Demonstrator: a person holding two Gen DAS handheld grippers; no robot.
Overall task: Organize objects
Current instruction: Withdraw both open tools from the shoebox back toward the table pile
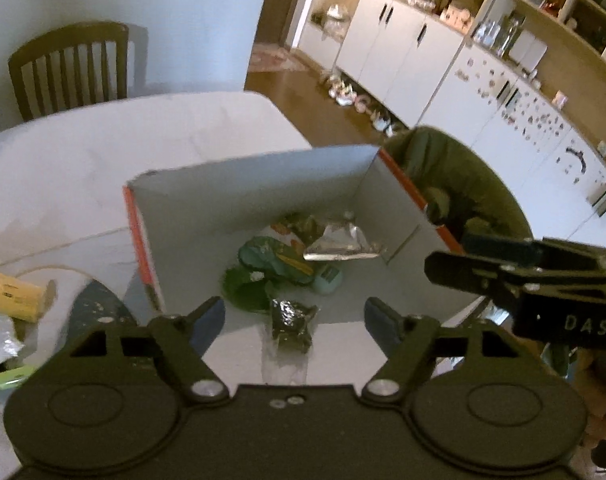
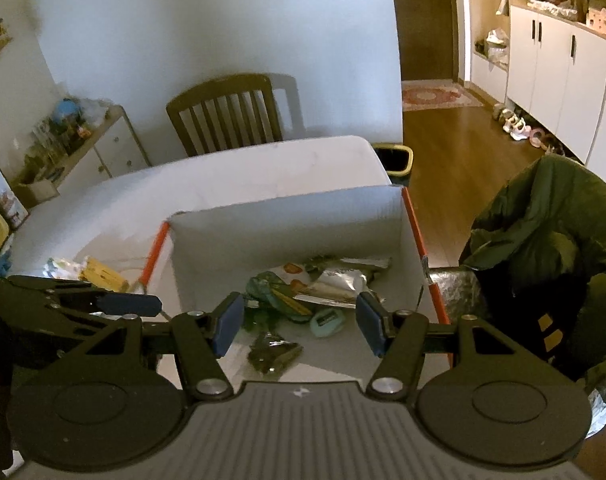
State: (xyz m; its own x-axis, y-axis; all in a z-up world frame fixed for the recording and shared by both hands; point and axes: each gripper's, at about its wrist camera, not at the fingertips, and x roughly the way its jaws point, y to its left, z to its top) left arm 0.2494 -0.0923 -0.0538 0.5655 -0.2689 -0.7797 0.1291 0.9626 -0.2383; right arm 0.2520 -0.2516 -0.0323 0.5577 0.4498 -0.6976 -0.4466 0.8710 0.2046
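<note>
Left wrist view, both hand-held grippers wide, empty, over box (image 1: 263,172) of wrappers (image 1: 339,242), chair (image 1: 71,68) beyond.

Box (image 1: 263,176) on table (image 1: 103,152), wrappers (image 1: 343,244) inside it, chair (image 1: 71,68) behind table, jacket (image 2: 543,220) right of box.

Place: a lived-in home — a dining area opening onto an entry hall.
Dining: a white table (image 2: 223,168) is flanked by a slatted wooden chair (image 2: 227,112).
Hall: white cabinets (image 2: 551,64), a rug (image 2: 435,96) and shoes (image 2: 519,126) are seen on wood flooring.
Clutter: a green jacket (image 2: 551,240) is draped nearby.
</note>
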